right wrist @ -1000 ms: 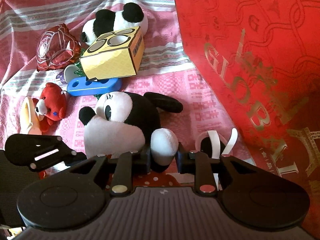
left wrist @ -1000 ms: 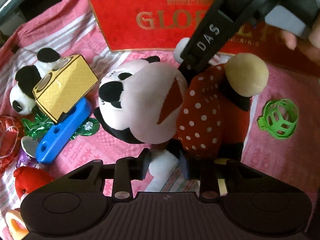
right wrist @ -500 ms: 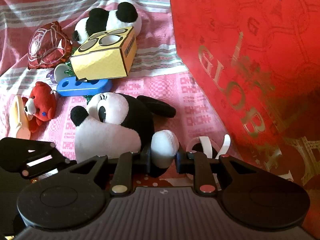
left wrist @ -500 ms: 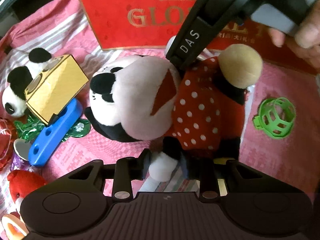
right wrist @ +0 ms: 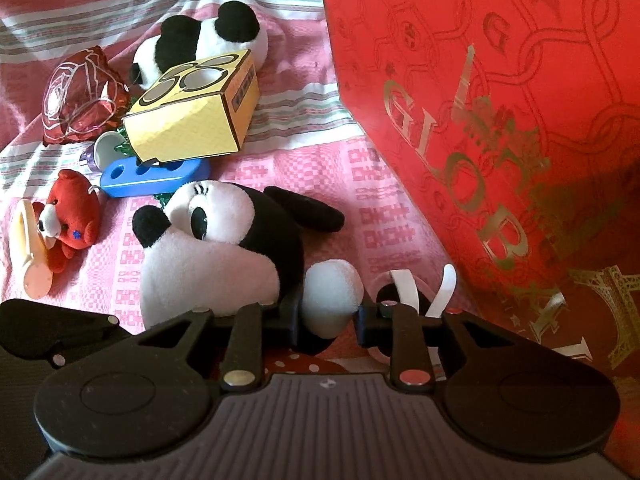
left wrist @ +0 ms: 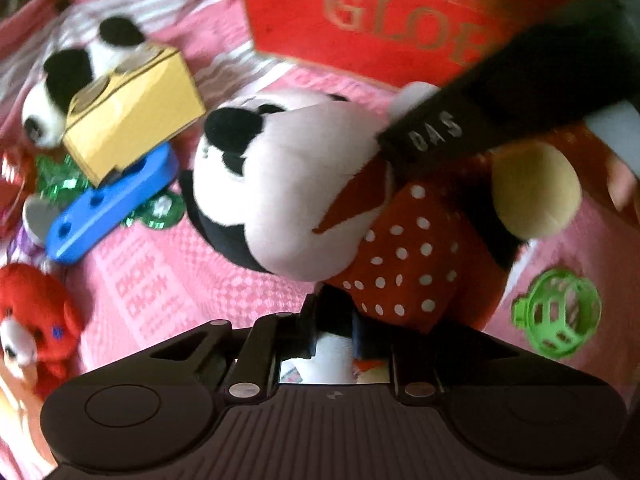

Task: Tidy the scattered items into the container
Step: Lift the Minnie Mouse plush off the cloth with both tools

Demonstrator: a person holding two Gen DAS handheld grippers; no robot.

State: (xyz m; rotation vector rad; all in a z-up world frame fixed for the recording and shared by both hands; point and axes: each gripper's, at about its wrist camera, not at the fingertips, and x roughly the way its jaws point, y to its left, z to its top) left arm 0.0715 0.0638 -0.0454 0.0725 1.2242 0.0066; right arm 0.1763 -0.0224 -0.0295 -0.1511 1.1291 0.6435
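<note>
Item: mouse plush (left wrist: 320,200), lifted and swung nearer the red bag (left wrist: 360,12) at 12 o'clock since a second ago; bagging looks imminent. Left tongs (left wrist: 334,334) pinch its leg; right tongs (right wrist: 328,316) pinch its white hand. Bag interior unseen; contents unknown.

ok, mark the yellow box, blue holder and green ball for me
yellow box (right wrist: 192,120), right wrist view, front face
blue holder (right wrist: 154,174), right wrist view, top with holes
green ball (left wrist: 556,312), left wrist view, lattice centre
</note>
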